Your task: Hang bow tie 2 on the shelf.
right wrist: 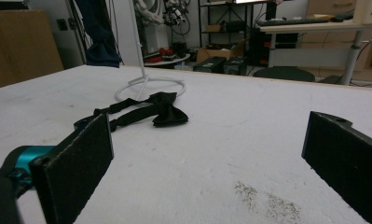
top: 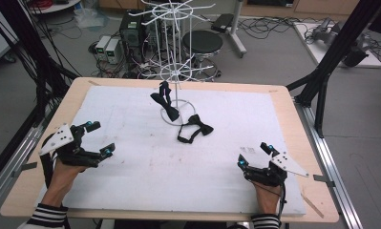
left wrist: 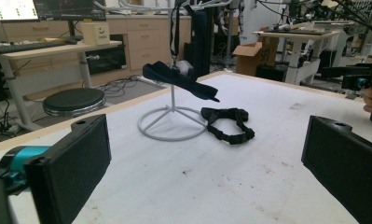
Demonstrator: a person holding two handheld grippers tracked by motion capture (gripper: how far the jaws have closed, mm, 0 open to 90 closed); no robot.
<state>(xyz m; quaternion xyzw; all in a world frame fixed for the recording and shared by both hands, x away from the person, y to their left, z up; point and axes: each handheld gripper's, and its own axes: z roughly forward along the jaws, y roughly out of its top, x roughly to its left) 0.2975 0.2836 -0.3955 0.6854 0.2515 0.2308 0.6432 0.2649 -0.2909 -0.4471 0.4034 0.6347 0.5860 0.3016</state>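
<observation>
I look out on a lab room with a grey floor, cables strewn across it, computer towers and a round black stool beyond the far edge of my work area; from the left gripper view I also see desks, wooden drawers and a cardboard box further off. The counter is a pale wooden top, almost wholly covered by a white sheet that bears faint scuffs and a darker speckled smudge near my right side. A white wire rack stands on its ring base at the far middle of the sheet. One dark bow tie hangs from the rack, low by the pole and just over the ring. The second bow tie lies flat on the sheet, strap looped, just beside the ring on its near right side. My left hand-held gripper sits at the near left of the sheet with jaws spread wide and nothing between them. My right hand-held gripper sits at the near right, jaws likewise wide and holding nothing. Both are well apart from the ties.
</observation>
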